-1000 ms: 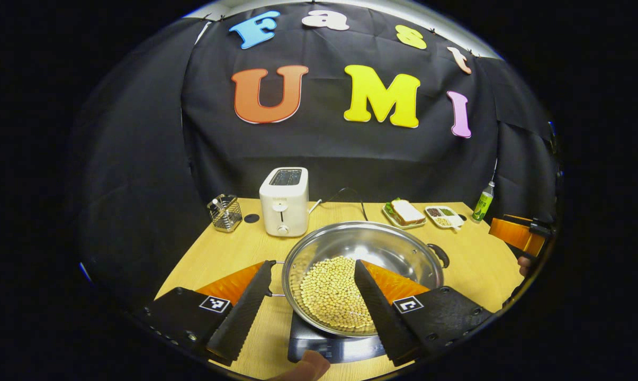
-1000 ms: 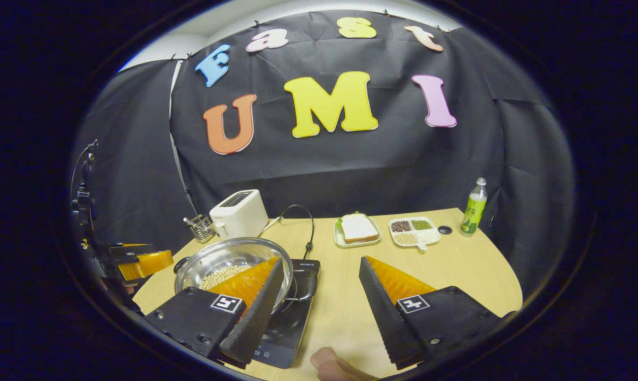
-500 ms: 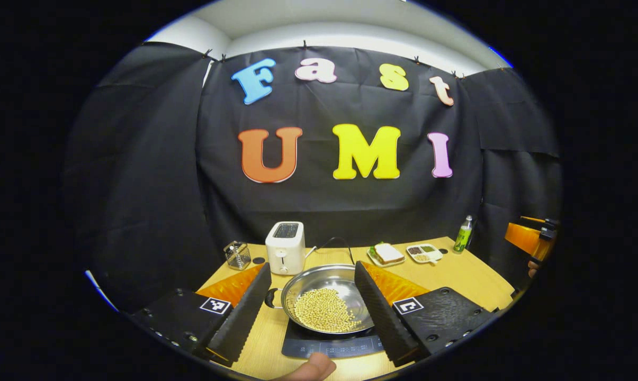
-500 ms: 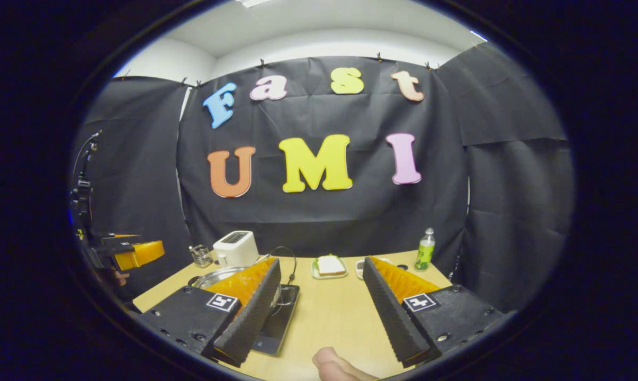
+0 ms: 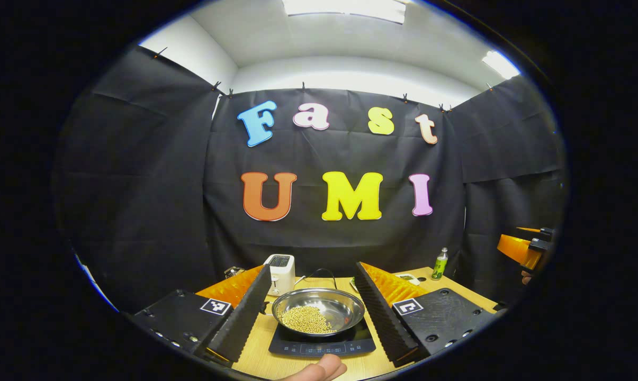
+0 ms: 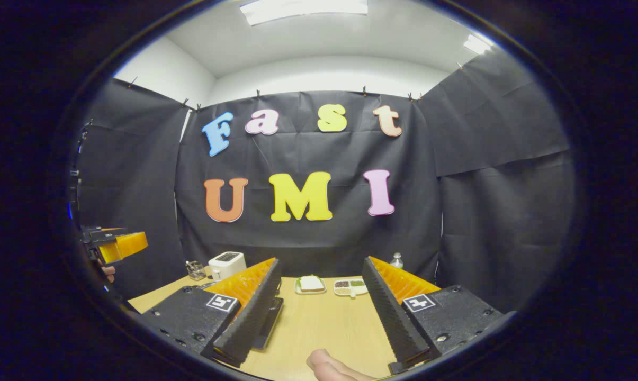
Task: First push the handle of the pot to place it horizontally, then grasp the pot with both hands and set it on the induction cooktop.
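Your pot (image 5: 319, 311) sits on the induction cooktop (image 5: 322, 345), its bowl holding a heap of pale beans (image 5: 304, 319), and the cooktop lies on the wooden table (image 5: 255, 353). In the left gripper view, your left gripper (image 5: 312, 277) hangs above and in front of the pot with its jaws spread wide and nothing between them; the pot shows in the gap, well clear of both fingers. Behind the pot stands a white toaster (image 5: 280, 273), and off to the pot's right rear a green bottle (image 5: 440, 263) stands by the cloth wall. In the right gripper view, your right gripper (image 6: 321, 270) is also spread wide and holds nothing, raised over bare table to the right of the cooktop (image 6: 268, 323), whose dark edge peeks out past one finger. Beyond it lie a sandwich plate (image 6: 311, 284) and a divided dish (image 6: 350, 287). Your thumb (image 6: 329, 365) shows at the bottom edge.
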The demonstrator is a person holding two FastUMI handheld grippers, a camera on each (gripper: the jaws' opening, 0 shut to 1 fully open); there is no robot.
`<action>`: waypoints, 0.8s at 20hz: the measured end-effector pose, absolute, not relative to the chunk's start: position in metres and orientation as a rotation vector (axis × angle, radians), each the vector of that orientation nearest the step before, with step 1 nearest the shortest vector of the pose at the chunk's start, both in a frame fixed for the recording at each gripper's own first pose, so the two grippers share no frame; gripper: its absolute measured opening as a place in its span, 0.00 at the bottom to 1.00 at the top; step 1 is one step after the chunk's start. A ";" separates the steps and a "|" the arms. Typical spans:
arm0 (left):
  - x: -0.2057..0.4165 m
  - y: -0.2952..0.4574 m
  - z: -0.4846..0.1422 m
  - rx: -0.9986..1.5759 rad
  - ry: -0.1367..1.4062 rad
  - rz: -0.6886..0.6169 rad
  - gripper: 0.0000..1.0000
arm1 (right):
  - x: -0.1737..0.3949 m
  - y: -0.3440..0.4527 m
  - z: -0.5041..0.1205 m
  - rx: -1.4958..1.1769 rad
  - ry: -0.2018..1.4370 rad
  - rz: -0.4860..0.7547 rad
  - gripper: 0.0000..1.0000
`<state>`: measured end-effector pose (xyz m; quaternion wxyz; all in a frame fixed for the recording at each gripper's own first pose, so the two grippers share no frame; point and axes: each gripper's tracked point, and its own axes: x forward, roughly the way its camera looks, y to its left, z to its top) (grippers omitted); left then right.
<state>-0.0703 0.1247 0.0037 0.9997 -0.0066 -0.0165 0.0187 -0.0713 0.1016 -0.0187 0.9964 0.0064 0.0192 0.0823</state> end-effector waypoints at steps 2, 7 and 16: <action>-0.083 0.122 -0.008 -0.018 -0.042 0.048 0.95 | -0.079 0.091 -0.023 0.027 0.030 0.149 0.96; -0.097 0.112 -0.013 0.030 -0.064 0.051 0.95 | -0.080 0.085 -0.024 0.040 0.027 0.127 0.96; -0.098 0.120 -0.015 0.027 -0.087 0.070 0.95 | -0.078 0.096 -0.033 0.038 0.053 0.147 0.96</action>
